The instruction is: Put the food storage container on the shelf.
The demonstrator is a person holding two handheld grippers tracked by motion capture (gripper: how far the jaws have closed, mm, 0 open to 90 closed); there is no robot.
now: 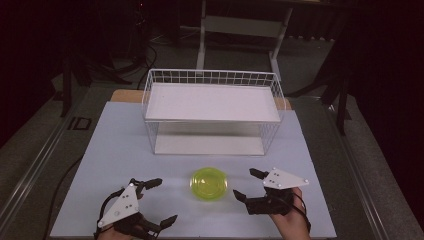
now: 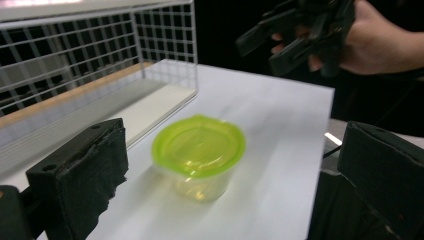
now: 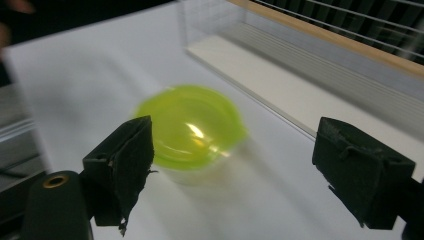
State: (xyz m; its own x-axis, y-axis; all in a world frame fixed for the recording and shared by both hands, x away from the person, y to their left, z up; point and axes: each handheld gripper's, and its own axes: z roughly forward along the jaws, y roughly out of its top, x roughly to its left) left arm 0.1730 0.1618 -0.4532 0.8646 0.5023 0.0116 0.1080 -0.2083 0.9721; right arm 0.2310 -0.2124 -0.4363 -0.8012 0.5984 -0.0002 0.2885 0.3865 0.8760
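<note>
Lidded lime-green plastic cup (image 1: pixel 208 183) stands upright on white surface (image 1: pixel 115 150), in front of white wire basket shelf (image 1: pixel 212 107), btwn the two grippers and touching neither. Right gripper (image 1: pixel 247 185), just right of cup, jaws spread wide w/ nothing clamped. Left gripper (image 1: pixel 162 201), near cup's left, jaws likewise released. Cup appears ahead of each gripper's pads in both gripper views
</note>
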